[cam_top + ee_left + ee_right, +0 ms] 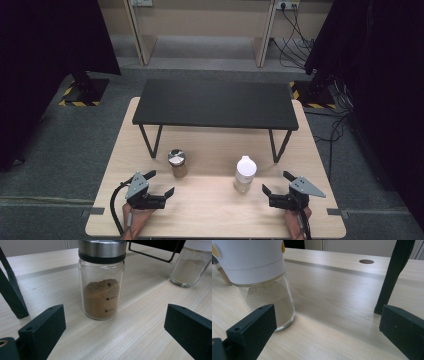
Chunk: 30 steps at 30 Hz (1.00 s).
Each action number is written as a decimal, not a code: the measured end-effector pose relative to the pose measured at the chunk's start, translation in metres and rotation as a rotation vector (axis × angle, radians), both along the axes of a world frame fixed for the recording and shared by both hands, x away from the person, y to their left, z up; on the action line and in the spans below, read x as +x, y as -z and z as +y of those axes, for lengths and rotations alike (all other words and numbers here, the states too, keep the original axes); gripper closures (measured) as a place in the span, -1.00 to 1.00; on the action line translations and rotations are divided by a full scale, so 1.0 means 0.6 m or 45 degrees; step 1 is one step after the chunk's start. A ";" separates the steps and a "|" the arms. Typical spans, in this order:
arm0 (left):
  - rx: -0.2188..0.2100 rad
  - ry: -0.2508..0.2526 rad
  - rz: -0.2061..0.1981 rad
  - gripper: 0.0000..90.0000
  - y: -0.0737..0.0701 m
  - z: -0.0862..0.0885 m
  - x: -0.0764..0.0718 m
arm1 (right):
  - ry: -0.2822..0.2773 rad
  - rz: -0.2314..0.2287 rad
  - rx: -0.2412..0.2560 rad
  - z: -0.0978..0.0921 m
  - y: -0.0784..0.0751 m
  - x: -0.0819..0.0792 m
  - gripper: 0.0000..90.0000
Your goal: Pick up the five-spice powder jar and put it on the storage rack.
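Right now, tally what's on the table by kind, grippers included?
Jars: 2, a steel-lid jar with brown powder and a white-lid jar with pale powder
Black shelf: 1
Grippers: 2, left gripper and right gripper, both open and holding nothing
Total: 5

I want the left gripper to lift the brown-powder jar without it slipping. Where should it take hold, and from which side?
Grip the jar on its straight glass wall below the steel lid, coming in level from the near side. It stands upright right ahead of the open left gripper, and its jaws look wide enough to pass both sides. The smooth lid may slip.
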<state>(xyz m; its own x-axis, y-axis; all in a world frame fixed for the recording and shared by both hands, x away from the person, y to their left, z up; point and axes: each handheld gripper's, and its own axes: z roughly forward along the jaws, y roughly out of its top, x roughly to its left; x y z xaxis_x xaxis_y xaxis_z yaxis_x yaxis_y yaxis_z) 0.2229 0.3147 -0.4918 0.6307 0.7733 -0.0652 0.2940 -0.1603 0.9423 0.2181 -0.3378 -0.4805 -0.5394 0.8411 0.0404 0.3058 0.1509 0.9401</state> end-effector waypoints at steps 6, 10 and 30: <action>-0.002 0.001 -0.002 -0.93 0.000 0.000 0.000 | -0.001 -0.002 0.010 -0.002 0.001 0.000 -0.98; -0.005 0.002 -0.001 -0.93 0.001 0.001 0.001 | -0.002 -0.002 0.010 -0.002 0.001 0.000 -0.98; -0.032 0.002 -0.001 -0.93 0.004 0.005 0.001 | -0.005 -0.016 0.031 -0.006 0.004 -0.002 -0.98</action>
